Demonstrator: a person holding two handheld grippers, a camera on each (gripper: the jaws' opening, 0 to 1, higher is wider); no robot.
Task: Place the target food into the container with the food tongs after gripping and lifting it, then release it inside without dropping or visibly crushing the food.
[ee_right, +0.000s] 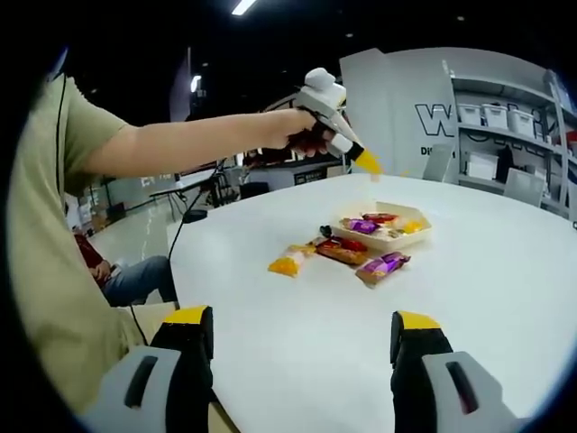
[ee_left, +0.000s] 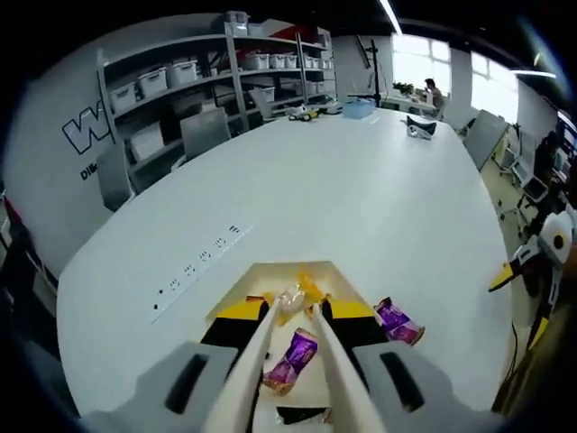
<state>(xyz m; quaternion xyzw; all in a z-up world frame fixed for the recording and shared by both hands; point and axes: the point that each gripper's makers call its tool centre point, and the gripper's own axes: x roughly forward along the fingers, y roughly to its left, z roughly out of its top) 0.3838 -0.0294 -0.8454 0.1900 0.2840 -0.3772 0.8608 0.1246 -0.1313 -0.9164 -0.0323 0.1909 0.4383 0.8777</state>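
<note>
My left gripper is clamped on the tongs, holding a candy right over the tray on the worktop. Right gripper hangs open at 6 o'clock. I'd lower first, then ease open gently.

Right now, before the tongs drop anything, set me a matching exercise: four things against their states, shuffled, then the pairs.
1 food tongs
2 yellow packet
3 container
4 right gripper

A jaws open
B holds wrapped snacks
C clamped in left gripper
D lying on table

Pairs: 1-C, 2-D, 3-B, 4-A
</note>
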